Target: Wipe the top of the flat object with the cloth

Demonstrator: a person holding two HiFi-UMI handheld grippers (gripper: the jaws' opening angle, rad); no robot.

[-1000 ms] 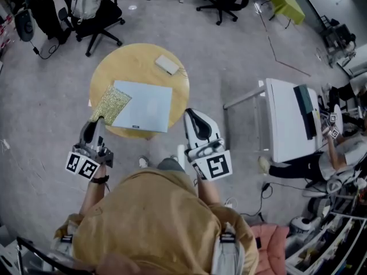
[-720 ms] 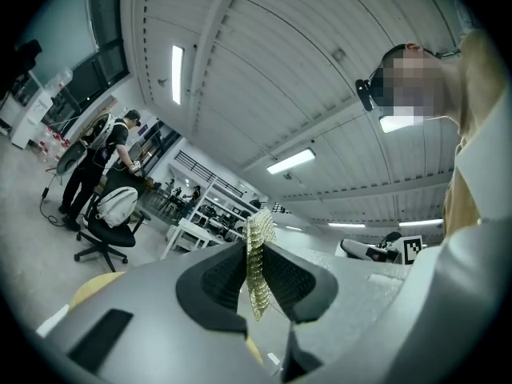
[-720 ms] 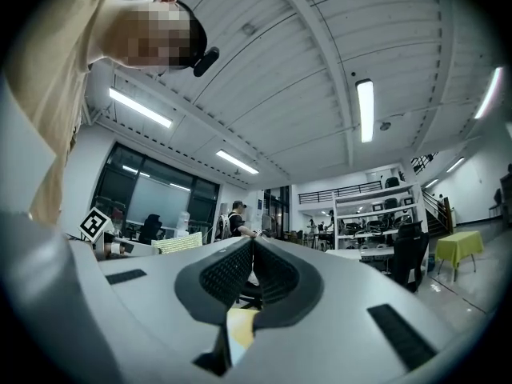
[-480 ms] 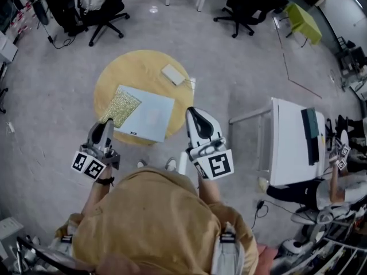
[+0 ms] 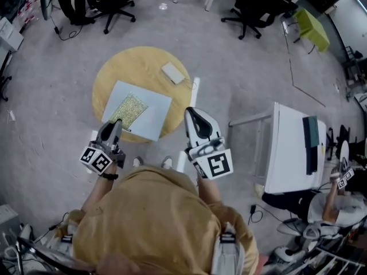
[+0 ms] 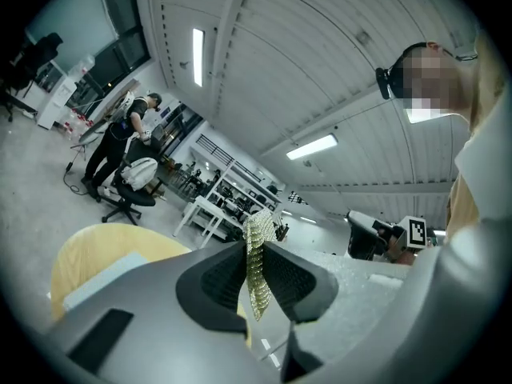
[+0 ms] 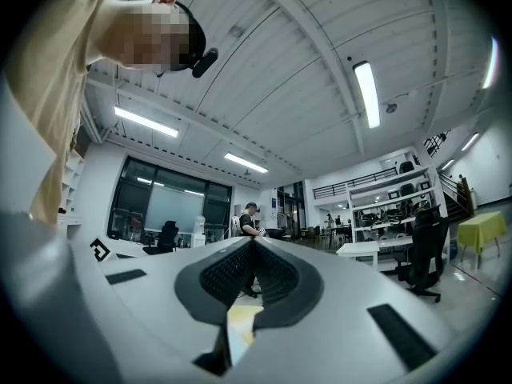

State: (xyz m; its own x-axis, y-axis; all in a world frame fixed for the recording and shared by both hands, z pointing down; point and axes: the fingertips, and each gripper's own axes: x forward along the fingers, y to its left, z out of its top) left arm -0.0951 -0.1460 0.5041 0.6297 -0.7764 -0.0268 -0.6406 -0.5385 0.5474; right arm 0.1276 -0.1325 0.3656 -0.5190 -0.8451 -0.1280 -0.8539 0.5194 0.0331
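The left gripper (image 5: pixel 115 126) is clenching its fingers (image 6: pixel 214 282) on the near end of the gold mesh cloth (image 5: pixel 128 109). The cloth is lying along the pale blue flat board (image 5: pixel 153 118) on the round yellow counter (image 5: pixel 143 67), left of centre in the head view. The right gripper (image 5: pixel 194 113) is hovering at the counter's right edge with its fingers pressed together on nothing. Wiping well is probably calling for dragging the cloth low and flat in overlapping passes toward the board's bare right side, while the idle gripper is steadying a board edge against sliding.
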